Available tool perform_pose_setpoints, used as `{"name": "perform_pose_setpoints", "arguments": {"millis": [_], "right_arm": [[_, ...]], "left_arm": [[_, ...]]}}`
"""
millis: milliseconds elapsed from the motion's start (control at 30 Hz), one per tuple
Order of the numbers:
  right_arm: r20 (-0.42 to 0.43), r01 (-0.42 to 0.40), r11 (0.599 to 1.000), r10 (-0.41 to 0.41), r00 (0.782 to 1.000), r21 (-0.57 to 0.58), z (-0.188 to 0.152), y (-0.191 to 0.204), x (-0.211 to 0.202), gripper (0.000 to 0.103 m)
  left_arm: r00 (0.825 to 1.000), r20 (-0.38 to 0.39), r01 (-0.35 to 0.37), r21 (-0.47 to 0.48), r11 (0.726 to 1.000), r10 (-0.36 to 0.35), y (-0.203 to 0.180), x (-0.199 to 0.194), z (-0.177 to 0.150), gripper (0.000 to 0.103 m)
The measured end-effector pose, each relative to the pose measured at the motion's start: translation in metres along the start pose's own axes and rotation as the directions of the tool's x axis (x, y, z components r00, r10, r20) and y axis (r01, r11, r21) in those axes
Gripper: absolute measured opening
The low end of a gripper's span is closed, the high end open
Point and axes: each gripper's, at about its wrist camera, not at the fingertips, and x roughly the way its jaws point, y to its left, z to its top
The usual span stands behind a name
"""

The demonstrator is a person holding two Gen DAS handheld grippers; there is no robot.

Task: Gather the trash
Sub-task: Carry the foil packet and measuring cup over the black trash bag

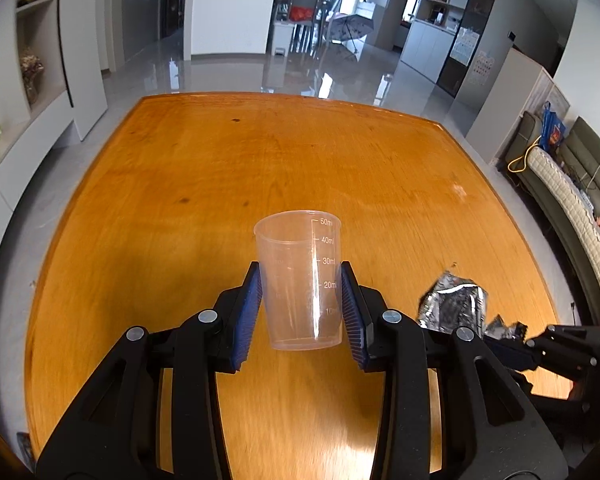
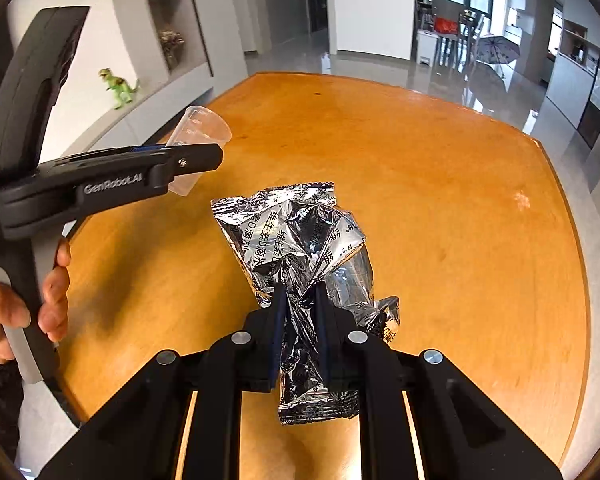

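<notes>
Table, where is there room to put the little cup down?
The orange wooden table is bare across its far half, up to the far edge, and along its left side. It is crowded at the near right, where the crinkled silver foil wrapper hangs beside the clear plastic measuring cup.

Both grippers are black plastic with silver round screws and ribbed blue pads (image 1: 249, 312). The left gripper (image 2: 196, 160) reads "GenRobot.AI"; bare-skinned hand (image 2: 28, 300).

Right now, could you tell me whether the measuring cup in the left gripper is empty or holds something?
Empty: the clear measuring cup, clamped upright in the left gripper, shows only the table through its walls.
</notes>
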Motion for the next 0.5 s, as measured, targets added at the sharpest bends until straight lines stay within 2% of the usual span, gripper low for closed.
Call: {"name": "perform_pose_setpoints", "arguments": {"millis": [500], "right_arm": [[-0.002,-0.118,0.989,0.118,0.993,-0.091,-0.052,0.111,-0.019,0.016]], "left_arm": [[0.997,0.056,-0.054,-0.098,0.994,0.059,0.067,-0.080,-0.091,0.038]]}}
